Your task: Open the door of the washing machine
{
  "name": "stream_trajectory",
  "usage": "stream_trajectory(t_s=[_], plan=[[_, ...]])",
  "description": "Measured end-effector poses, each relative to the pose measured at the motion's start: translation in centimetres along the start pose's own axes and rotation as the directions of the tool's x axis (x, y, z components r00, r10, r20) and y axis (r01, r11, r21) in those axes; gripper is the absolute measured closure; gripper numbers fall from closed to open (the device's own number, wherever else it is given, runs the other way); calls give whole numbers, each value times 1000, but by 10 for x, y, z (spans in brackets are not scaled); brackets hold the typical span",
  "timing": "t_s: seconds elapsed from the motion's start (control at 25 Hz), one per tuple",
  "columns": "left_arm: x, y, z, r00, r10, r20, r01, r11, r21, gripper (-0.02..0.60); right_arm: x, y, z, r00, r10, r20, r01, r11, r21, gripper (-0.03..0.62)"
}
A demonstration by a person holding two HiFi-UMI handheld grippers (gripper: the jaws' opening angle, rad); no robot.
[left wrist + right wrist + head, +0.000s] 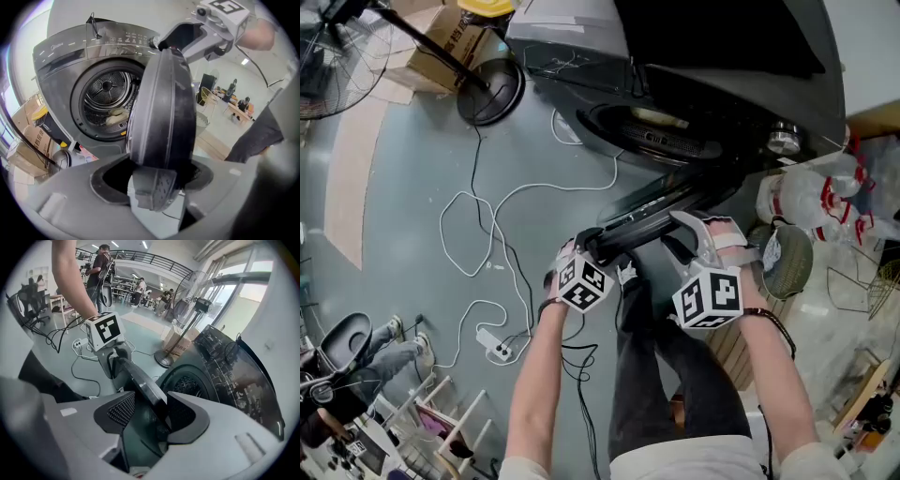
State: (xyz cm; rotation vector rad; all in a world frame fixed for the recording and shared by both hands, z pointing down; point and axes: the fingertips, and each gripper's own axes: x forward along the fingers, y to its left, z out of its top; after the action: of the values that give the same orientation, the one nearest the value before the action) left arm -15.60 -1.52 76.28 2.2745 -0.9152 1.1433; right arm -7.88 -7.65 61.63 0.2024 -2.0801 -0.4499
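Observation:
The grey washing machine [581,28] stands at the top with its drum opening [656,131] uncovered. Its round dark door [661,208] is swung out and shows edge-on. My left gripper [598,242] is closed around the door's outer rim; in the left gripper view the thick door [164,108] fills the gap between the jaws of this gripper [173,183]. My right gripper [689,230] straddles the same rim further right. In the right gripper view the door's edge [140,380] lies against one pad [180,411], with a gap to the other.
A fan's round base [490,89] and a cardboard box [450,37] stand left of the machine. White and black cables [487,225] and a power strip [497,349] lie on the floor. Plastic bottles [825,202] crowd the right. Pale cloth [115,115] lies in the drum.

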Motion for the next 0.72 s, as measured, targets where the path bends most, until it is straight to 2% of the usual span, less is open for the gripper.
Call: stream_trajectory(t_s=[0.2,0.48,0.64,0.72], plan=[[0,-30,-1,1000,4,5,-4,999,-37,261,-14,14,-10,1000,-14,-26,14,1000,-15,410],[-3,-73,1,999,-10,48,14,995,-103,268,-41,30,-23,999,-41,10,39,991,129,411],[-6,-99,0,997,-25,70,33,993,-112,268,-55,43,-38,998,-67,-7,68,992,102,413],[-5,-108,2,996,-23,84,33,993,-115,265,-64,42,-50,995,-98,-19,99,985,143,413]])
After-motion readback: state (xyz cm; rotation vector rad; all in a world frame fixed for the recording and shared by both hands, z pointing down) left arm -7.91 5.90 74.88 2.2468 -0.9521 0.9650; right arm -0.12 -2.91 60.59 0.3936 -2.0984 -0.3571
